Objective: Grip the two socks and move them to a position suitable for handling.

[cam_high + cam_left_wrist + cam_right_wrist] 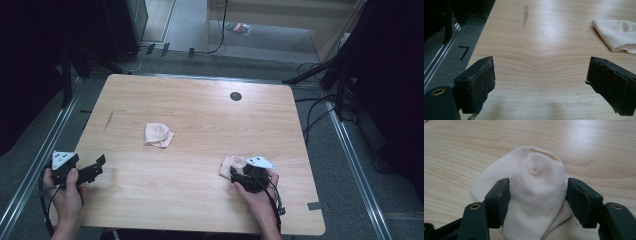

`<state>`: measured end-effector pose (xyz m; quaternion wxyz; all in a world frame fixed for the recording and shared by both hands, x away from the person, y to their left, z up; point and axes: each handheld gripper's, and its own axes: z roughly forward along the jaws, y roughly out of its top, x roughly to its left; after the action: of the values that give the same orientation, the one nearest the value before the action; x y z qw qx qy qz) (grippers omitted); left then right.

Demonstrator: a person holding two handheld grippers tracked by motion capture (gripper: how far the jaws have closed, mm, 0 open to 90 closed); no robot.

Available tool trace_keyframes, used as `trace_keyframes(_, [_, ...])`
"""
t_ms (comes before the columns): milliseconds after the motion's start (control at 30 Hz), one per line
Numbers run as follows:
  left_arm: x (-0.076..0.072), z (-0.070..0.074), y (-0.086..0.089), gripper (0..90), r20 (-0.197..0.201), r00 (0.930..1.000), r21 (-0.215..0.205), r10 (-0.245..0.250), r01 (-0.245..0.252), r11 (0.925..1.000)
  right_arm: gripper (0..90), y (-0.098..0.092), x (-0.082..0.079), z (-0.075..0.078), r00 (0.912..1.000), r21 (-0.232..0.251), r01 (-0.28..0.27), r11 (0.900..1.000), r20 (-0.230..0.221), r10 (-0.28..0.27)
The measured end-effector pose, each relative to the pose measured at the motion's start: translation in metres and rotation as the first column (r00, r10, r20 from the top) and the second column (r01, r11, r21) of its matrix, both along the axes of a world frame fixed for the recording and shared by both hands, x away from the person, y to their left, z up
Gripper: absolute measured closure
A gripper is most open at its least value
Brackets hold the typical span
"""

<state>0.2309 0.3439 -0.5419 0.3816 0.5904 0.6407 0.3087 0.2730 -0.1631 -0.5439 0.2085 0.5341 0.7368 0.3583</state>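
The desk (200, 150) is pale wood with wavy brown grain, a short grey smear (525, 15) near one edge and a small black round disc (235, 96) toward the far side. Two cloths — one (158, 135) near the middle, one (534, 195) by the right hand-held gripper (537, 200) — are plain pale peach, unpatterned. Both hand-held grippers are black, the left (540, 85) too, each topped with a light grey plate. The floor (340, 165) is grey carpet.

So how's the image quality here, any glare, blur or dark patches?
High view: soft, surroundings nearly black, table evenly lit. Left gripper view: bright glare on the wood near the cloth. Right gripper view: sharp on the cloth, mild glare top right.
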Motion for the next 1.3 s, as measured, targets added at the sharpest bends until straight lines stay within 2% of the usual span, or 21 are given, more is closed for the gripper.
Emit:
trace_keyframes(33, [0.000, 0.001, -0.004, 8.3, -0.004, 1.0000, 0.000, -0.006, 0.006, 1.0000, 39.0, 0.001, -0.001, -0.003, 0.9999, -0.036, -0.012, 0.999, 0.002, 0.012])
trace_keyframes(200, [0.001, 0.007, -0.017, 8.3, 0.002, 0.9996, 0.010, -0.027, 0.027, 0.9996, 48.6, 0.002, -0.001, -0.004, 0.9998, -0.042, 0.008, 0.999, 0.020, -0.007])
trace_keyframes(333, [0.002, 0.019, -0.034, 8.3, 0.002, 0.9984, 0.008, -0.057, 0.057, 0.9984, 81.4, 0.004, -0.001, -0.002, 0.9994, -0.032, 0.033, 0.999, 0.008, -0.032])
trace_keyframes(400, [0.005, 0.026, -0.045, 8.3, 0.004, 0.9967, 0.008, -0.081, 0.081, 0.9967, 83.4, 0.005, 0.000, 0.000, 0.9994, -0.017, 0.030, 0.999, -0.014, -0.031])
trace_keyframes(467, [0.010, 0.037, -0.067, 8.3, 0.019, 0.9906, 0.041, -0.135, 0.134, 0.9901, 84.6, 0.006, 0.003, 0.007, 0.9992, 0.040, 0.014, 0.999, -0.037, -0.012])
trace_keyframes(567, [0.012, 0.042, -0.081, 8.3, 0.020, 0.9862, 0.059, -0.164, 0.163, 0.9849, 84.7, 0.014, -0.004, 0.025, 0.9994, 0.067, 0.008, 0.998, 0.033, -0.010])
trace_keyframes(700, [0.019, 0.047, -0.109, 8.3, 0.028, 0.9721, 0.041, -0.233, 0.232, 0.9719, 84.6, 0.031, -0.014, 0.048, 0.9944, 0.089, -0.024, 0.996, 0.104, 0.014])
trace_keyframes(800, [0.019, 0.047, -0.118, 8.3, 0.022, 0.9660, 0.033, -0.258, 0.257, 0.9659, 84.6, 0.039, -0.018, 0.052, 0.9935, 0.101, -0.038, 0.994, 0.111, 0.027])
trace_keyframes(833, [0.018, 0.046, -0.125, 8.0, 0.019, 0.9554, 0.005, -0.295, 0.295, 0.9556, 84.5, 0.048, -0.024, 0.053, 0.9932, 0.112, -0.050, 0.992, 0.111, 0.038])
trace_keyframes(867, [0.018, 0.046, -0.125, 7.6, 0.019, 0.9554, 0.005, -0.295, 0.295, 0.9556, 84.5, 0.048, -0.024, 0.053, 0.9932, 0.112, -0.050, 0.992, 0.111, 0.038])
trace_keyframes(900, [0.014, 0.046, -0.131, 7.6, 0.031, 0.9456, -0.028, -0.324, 0.325, 0.9454, 84.5, 0.055, -0.029, 0.052, 0.9927, 0.116, -0.049, 0.992, 0.116, 0.036])
trace_keyframes(933, [0.014, 0.046, -0.131, 7.5, 0.031, 0.9456, -0.028, -0.324, 0.325, 0.9454, 84.5, 0.055, -0.029, 0.052, 0.9927, 0.116, -0.049, 0.992, 0.116, 0.036])
trace_keyframes(967, [0.011, 0.043, -0.137, 7.1, 0.034, 0.9313, -0.057, -0.363, 0.364, 0.9297, 84.4, 0.062, -0.036, 0.050, 0.9913, 0.109, -0.059, 0.992, 0.124, 0.045])
trace_keyframes(1000, [0.011, 0.043, -0.137, 7.0, 0.034, 0.9313, -0.057, -0.363, 0.364, 0.9297, 84.4, 0.062, -0.036, 0.050, 0.9913, 0.109, -0.059, 0.992, 0.124, 0.045])
trace_keyframes(1033, [0.008, 0.037, -0.144, 7.0, 0.018, 0.9151, -0.066, -0.403, 0.403, 0.9128, 84.3, 0.070, -0.042, 0.048, 0.9897, 0.101, -0.067, 0.993, 0.133, 0.053])
trace_keyframes(1067, [0.008, 0.037, -0.144, 7.0, 0.018, 0.9151, -0.066, -0.403, 0.403, 0.9128, 84.3, 0.070, -0.042, 0.048, 0.9897, 0.101, -0.067, 0.993, 0.133, 0.053])
trace_keyframes(1100, [0.006, 0.032, -0.149, 7.0, 0.000, 0.9014, -0.108, -0.433, 0.431, 0.8961, 84.3, 0.077, -0.048, 0.043, 0.9906, 0.119, -0.071, 0.990, 0.124, 0.057])
trace_keyframes(1133, [0.006, 0.032, -0.149, 7.0, 0.000, 0.9014, -0.108, -0.433, 0.431, 0.8961, 84.3, 0.077, -0.048, 0.043, 0.9906, 0.119, -0.071, 0.990, 0.124, 0.057])
trace_keyframes(1167, [0.005, 0.030, -0.152, 7.0, -0.001, 0.8898, -0.147, -0.456, 0.451, 0.8801, 84.2, 0.080, -0.050, 0.041, 0.9913, 0.125, -0.070, 0.990, 0.119, 0.055])
trace_keyframes(1200, [0.003, 0.029, -0.154, 7.0, 0.002, 0.8829, -0.154, -0.470, 0.464, 0.8722, 84.2, 0.085, -0.054, 0.036, 0.9914, 0.126, -0.077, 0.989, 0.115, 0.062])
trace_keyframes(1300, [0.000, 0.029, -0.163, 7.8, -0.019, 0.8701, -0.131, -0.493, 0.486, 0.8639, 83.5, 0.095, -0.060, 0.028, 0.9895, 0.107, -0.088, 0.990, 0.124, 0.074])
